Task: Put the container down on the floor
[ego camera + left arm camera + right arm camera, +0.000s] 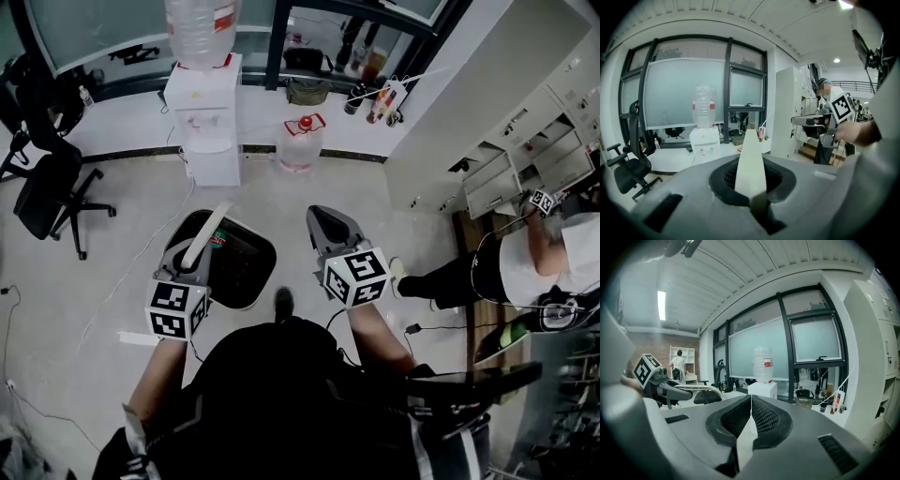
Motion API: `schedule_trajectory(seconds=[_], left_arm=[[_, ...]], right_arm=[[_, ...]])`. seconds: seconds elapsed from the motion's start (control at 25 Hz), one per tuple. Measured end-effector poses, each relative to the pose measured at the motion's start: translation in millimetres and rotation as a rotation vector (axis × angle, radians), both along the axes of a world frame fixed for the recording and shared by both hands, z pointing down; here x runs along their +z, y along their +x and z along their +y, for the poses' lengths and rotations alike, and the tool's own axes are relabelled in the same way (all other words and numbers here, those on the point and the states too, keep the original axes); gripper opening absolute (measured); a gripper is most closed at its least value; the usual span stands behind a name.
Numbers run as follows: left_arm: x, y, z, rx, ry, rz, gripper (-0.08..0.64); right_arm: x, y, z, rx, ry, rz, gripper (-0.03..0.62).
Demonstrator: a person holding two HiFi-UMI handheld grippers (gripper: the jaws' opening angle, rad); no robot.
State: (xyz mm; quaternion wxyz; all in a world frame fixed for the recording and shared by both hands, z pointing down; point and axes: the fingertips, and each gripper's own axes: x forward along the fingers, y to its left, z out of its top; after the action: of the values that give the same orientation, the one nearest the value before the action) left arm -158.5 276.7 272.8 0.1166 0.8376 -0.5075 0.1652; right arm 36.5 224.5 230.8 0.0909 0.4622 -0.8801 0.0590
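The left gripper (pixel 751 180) is clamping a white handle (pixel 751 154), which is standing upright between the pinched pads and rising past their tips. Beyond the jaws, slightly left, a water dispenser (pixel 705 143) is standing under the window (pixel 684 89). Right of the jaws, a hand (pixel 855 133) is holding the right gripper (pixel 797 121) level.

No readable text; water bottle label (pixel 765 364) perhaps printed, too blurred.

Grey left tongs (pixel 197 253), right tongs (pixel 320 216); marker cubes (pixel 356 277); black top (pixel 281 375).
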Motion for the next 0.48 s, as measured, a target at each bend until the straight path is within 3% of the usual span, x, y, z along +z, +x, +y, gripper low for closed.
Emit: schedule_trajectory(seconds=[0.48], left_arm=[[-9.4,52.0,-83.7,-0.044,-0.004,-0.012,0.023]], right_arm=[[-3.8,51.7,-82.8,-0.061,0.016,-0.003,0.009]])
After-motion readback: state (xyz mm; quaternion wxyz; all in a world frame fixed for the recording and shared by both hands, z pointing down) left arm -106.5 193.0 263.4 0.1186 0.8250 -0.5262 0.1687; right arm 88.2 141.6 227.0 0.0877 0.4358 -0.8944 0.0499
